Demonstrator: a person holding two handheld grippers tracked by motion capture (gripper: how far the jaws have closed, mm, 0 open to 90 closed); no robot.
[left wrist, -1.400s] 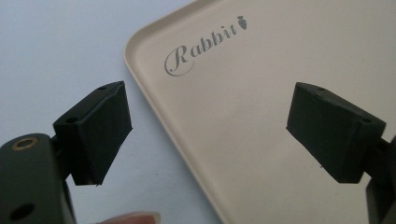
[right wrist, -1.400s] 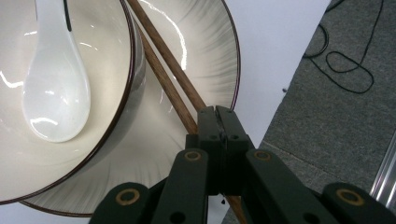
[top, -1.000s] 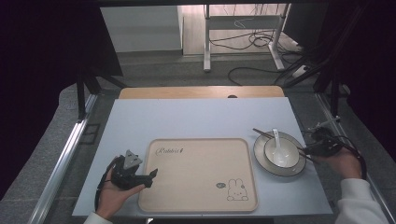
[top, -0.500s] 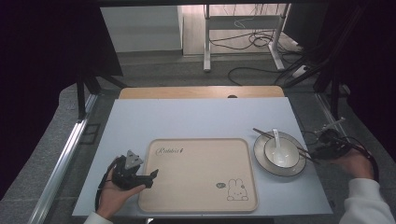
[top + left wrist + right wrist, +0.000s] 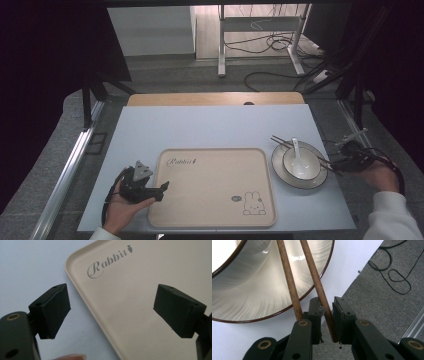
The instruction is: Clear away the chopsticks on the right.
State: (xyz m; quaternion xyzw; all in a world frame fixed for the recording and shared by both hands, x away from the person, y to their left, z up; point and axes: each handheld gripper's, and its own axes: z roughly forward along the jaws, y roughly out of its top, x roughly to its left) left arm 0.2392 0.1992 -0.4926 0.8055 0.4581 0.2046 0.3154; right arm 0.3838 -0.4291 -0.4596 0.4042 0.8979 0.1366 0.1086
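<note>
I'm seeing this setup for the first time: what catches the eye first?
The big beige tray printed with "Rabbit" and a bunny sits front and centre on the pale blue table. Right of it, a white bowl with a spoon stands on a plate. The right hand-held gripper pinches one of two wooden chopsticks lying across the plate.

Tray [image 5: 210, 200]: plain beige, grey "Rabbit" script at its upper left, small outlined rabbit drawing at lower right.
Counter [image 5: 210, 127]: pale blue-grey top, light wood strip along the far edge.
Plate [image 5: 316, 179]: white, streaked grey glaze, dark brown rim.
Bowl [image 5: 301, 165] and spoon [image 5: 296, 151]: white.
Chopsticks [image 5: 322, 290]: dark brown wood grain.
Left claw [image 5: 110, 311] and right claw [image 5: 326, 315]: matte black, brass-coloured rivets.
Floor [image 5: 350, 115]: grey carpet, black cables.
</note>
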